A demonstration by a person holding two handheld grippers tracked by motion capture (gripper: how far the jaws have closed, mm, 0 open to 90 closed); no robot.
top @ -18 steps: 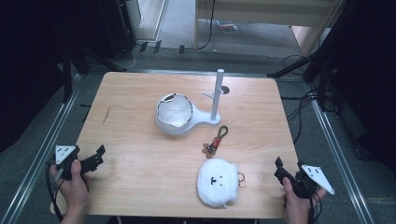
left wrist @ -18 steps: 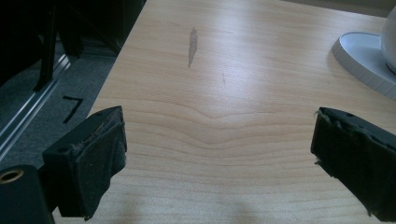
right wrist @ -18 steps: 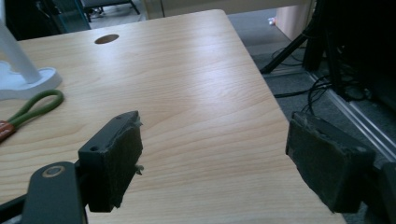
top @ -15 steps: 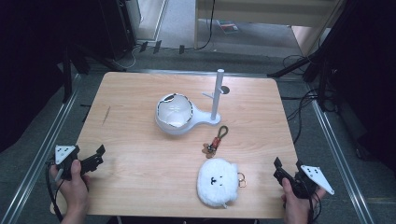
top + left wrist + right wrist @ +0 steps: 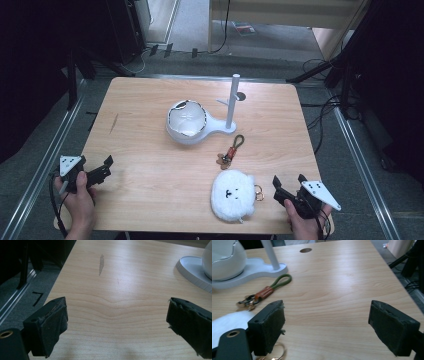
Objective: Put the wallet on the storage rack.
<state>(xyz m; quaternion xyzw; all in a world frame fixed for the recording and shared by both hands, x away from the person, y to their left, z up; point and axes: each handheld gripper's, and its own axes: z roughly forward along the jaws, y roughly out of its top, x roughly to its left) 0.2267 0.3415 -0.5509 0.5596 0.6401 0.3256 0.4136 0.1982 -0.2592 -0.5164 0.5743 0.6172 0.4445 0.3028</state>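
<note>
I held the left tool (image 5: 102,167) wide over the pale wooden surface (image 5: 150,190). The right tool (image 5: 289,186) also gaped wide, empty, just beside the fluffy white plush keychain (image 5: 231,194).

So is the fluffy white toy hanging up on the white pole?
No, the fluffy white toy lies flat on the table near the front edge, well apart from the white pole standing farther back.

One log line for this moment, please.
left gripper: open, empty | right gripper: open, empty | fluffy white plush, keychain, white stand: untouched on table
</note>
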